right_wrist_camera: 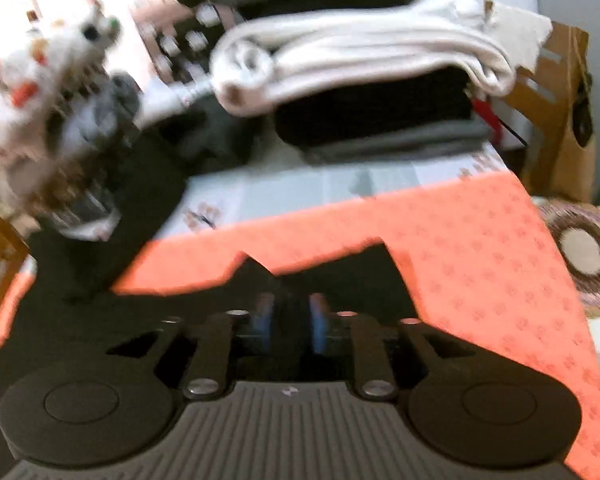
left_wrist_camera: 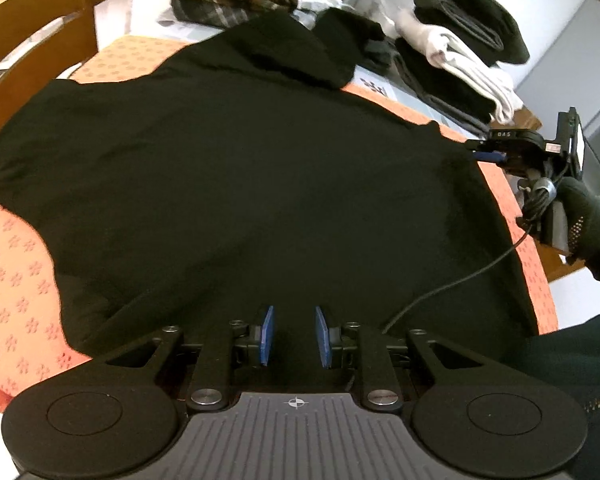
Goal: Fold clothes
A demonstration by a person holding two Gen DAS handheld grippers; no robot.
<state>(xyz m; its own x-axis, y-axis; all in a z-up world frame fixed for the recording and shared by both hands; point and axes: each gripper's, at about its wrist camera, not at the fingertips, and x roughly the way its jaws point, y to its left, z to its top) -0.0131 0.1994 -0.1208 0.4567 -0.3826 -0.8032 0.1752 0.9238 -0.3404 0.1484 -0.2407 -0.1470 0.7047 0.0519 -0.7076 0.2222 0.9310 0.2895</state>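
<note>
In the left wrist view we see the black garment (left_wrist_camera: pixel 240 184) spread flat over most of the orange patterned tablecloth (left_wrist_camera: pixel 16 272), with one part folded back on itself at the far edge. The left gripper (left_wrist_camera: pixel 295 336) sits low over the near hem; its blue pads (left_wrist_camera: pixel 266 334) stand apart with a clear gap between them and nothing held. This view also shows the right gripper (left_wrist_camera: pixel 485 155) from the side, at the garment's right edge, carried by a gloved right hand (left_wrist_camera: pixel 584 216); from here we cannot tell how its jaws stand. A wooden chair (left_wrist_camera: pixel 40 36) stands at the far left, and folded stacks lie beyond the garment: a plaid item (left_wrist_camera: pixel 228 4) and a dark pile with white cloth (left_wrist_camera: pixel 468 64) on it. The right wrist view is blurred, yet it shows what the left cannot: the right gripper (right_wrist_camera: pixel 290 328) has its blue pads (right_wrist_camera: pixel 319 330) spaced apart over a corner of the black garment (right_wrist_camera: pixel 332 276), whose jagged edge lies on the tablecloth (right_wrist_camera: pixel 480 248). We cannot tell whether cloth sits between the pads. Only this view shows a brown paper bag (right_wrist_camera: pixel 556 112) and a round woven mat (right_wrist_camera: pixel 584 248) beyond the table's right edge.
</note>
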